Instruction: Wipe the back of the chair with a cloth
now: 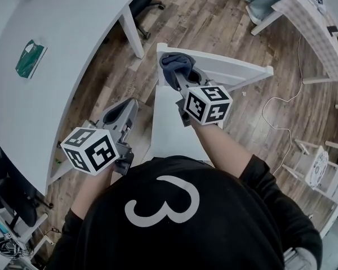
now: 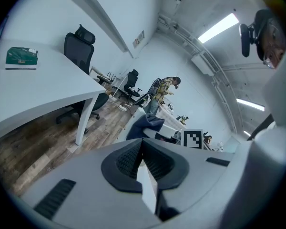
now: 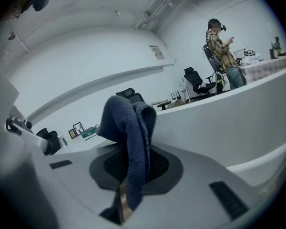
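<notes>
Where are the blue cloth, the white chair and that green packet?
blue cloth (image 1: 173,62), head view, its bunched top.
white chair (image 1: 236,71), head view, top rail of its back.
green packet (image 1: 30,58), head view, its middle.

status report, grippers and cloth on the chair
Right gripper shut on dark blue cloth, cloth on the near-left corner of the white chair back. Left gripper shut, empty, low beside the chair. Nothing on the rail ahead.

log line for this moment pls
right gripper: shut on cloth, at chair back corner | left gripper: shut, held aside
</notes>
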`<state>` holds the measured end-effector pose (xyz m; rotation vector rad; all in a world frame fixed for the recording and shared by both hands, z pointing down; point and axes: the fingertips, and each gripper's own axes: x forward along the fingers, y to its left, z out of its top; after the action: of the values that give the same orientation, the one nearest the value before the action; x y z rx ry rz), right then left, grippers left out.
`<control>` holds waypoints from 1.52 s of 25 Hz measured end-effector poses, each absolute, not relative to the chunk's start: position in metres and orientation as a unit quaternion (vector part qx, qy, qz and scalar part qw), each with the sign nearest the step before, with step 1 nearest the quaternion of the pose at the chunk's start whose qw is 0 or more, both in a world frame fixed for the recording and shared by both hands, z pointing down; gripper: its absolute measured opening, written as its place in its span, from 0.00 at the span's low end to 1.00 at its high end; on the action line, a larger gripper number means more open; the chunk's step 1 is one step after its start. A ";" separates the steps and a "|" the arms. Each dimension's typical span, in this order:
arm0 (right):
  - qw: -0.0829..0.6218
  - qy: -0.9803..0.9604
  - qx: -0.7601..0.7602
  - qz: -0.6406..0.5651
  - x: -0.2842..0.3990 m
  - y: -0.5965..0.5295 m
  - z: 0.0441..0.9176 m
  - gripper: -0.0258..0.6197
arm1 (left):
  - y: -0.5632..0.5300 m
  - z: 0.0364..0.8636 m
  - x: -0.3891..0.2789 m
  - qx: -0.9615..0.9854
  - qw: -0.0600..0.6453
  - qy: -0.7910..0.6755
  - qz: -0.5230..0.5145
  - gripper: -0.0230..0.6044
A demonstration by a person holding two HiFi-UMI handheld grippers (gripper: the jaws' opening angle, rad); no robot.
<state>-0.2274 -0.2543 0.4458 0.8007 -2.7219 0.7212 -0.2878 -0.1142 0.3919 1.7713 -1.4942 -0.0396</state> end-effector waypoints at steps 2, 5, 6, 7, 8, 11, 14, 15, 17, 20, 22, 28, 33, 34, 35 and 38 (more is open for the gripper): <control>0.110 -0.924 0.274 0.243 -0.230 -0.255 0.447 0.12 | -0.113 0.392 -0.287 0.700 0.401 -0.591 -0.014 0.06; 0.109 -0.923 0.281 0.241 -0.232 -0.257 0.450 0.12 | -0.111 0.394 -0.286 0.697 0.402 -0.594 -0.011 0.06; 0.108 -0.922 0.283 0.242 -0.232 -0.258 0.451 0.12 | -0.110 0.394 -0.286 0.696 0.402 -0.595 -0.010 0.06; 0.108 -0.921 0.285 0.243 -0.232 -0.259 0.451 0.12 | -0.109 0.394 -0.286 0.696 0.401 -0.595 -0.009 0.06; 0.108 -0.921 0.286 0.243 -0.232 -0.260 0.451 0.12 | -0.108 0.393 -0.285 0.696 0.401 -0.596 -0.008 0.06; 0.111 -0.921 0.286 0.241 -0.232 -0.261 0.452 0.12 | -0.108 0.391 -0.285 0.696 0.398 -0.597 -0.007 0.06; 0.110 -0.919 0.289 0.245 -0.229 -0.263 0.452 0.12 | -0.112 0.389 -0.283 0.700 0.395 -0.595 -0.003 0.06; 0.109 -0.917 0.292 0.248 -0.227 -0.264 0.453 0.12 | -0.113 0.388 -0.281 0.702 0.393 -0.593 -0.001 0.06; 0.107 -0.913 0.300 0.253 -0.220 -0.266 0.454 0.12 | -0.116 0.387 -0.277 0.707 0.391 -0.590 0.004 0.06; 0.104 -0.908 0.314 0.257 -0.203 -0.270 0.455 0.12 | -0.121 0.385 -0.268 0.713 0.388 -0.583 0.010 0.06; 0.100 -0.904 0.323 0.261 -0.191 -0.273 0.455 0.12 | -0.125 0.383 -0.261 0.719 0.386 -0.578 0.013 0.06; 0.088 -0.890 0.354 0.274 -0.144 -0.287 0.458 0.12 | -0.138 0.382 -0.231 0.734 0.384 -0.559 0.021 0.06; 0.087 -0.880 0.376 0.278 -0.100 -0.301 0.457 0.12 | -0.148 0.379 -0.203 0.743 0.384 -0.547 0.026 0.06; 0.086 -0.877 0.381 0.279 -0.091 -0.303 0.457 0.12 | -0.150 0.379 -0.197 0.744 0.385 -0.546 0.028 0.06; 0.085 -0.875 0.384 0.281 -0.082 -0.306 0.456 0.12 | -0.152 0.379 -0.191 0.745 0.385 -0.544 0.029 0.06; 0.082 -0.870 0.395 0.284 -0.055 -0.315 0.455 0.12 | -0.156 0.378 -0.174 0.747 0.388 -0.539 0.032 0.06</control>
<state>-0.0552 -0.3147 0.4552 1.1809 -2.5980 0.8493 -0.1743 -0.1563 0.3782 1.9010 -1.3715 0.0813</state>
